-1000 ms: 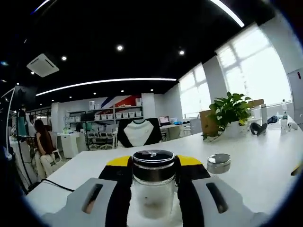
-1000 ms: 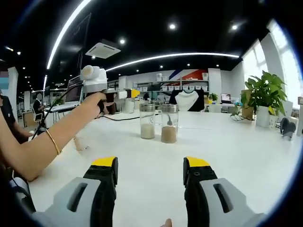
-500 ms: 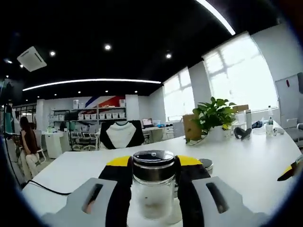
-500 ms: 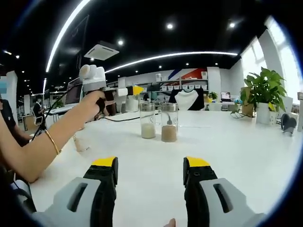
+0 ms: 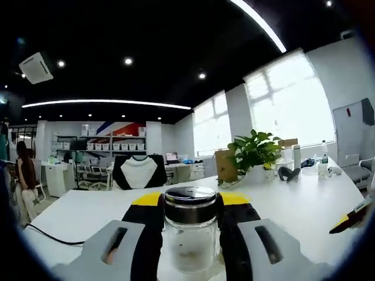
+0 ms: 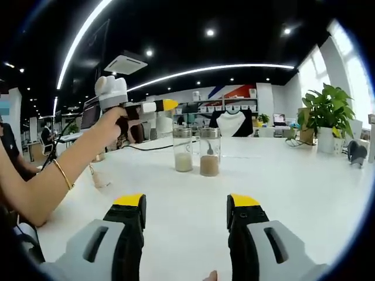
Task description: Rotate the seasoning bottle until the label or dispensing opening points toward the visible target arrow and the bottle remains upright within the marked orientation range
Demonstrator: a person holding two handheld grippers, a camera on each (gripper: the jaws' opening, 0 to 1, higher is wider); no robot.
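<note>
In the left gripper view, your left gripper point(image 5: 190, 225) is clamped on a clear glass seasoning bottle point(image 5: 190, 237). The bottle stands upright between the 2 yellow-tipped jaws, which press against its sides just below its dark metal lid point(image 5: 190, 202). A thin layer of brownish seasoning lies at the bottom of the bottle. Whether the bottle's base touches the white table point(image 5: 82, 208) you cannot tell, because the jaws hide it. Beyond the bottle, a leafy potted plant point(image 5: 253, 153) stands on the table to the right, in front of bright windows. A black cable point(image 5: 50, 234) trails across the table at the left. A black and white chair point(image 5: 138, 171) sits behind the table's far edge.

In the right gripper view, your right gripper point(image 6: 184, 213) hovers over the bare white table point(image 6: 304, 193) with its 2 jaws wide apart and nothing between them. Ahead stand 2 glass jars point(image 6: 196, 151) side by side, the left one holding pale powder, the right one brown powder. At the left, your hand point(image 6: 111, 126) holds the left gripper raised above the table, its yellow tip pointing right. A gold bangle point(image 6: 61, 174) circles that wrist. A potted plant point(image 6: 328, 117) stands at the far right.
</note>
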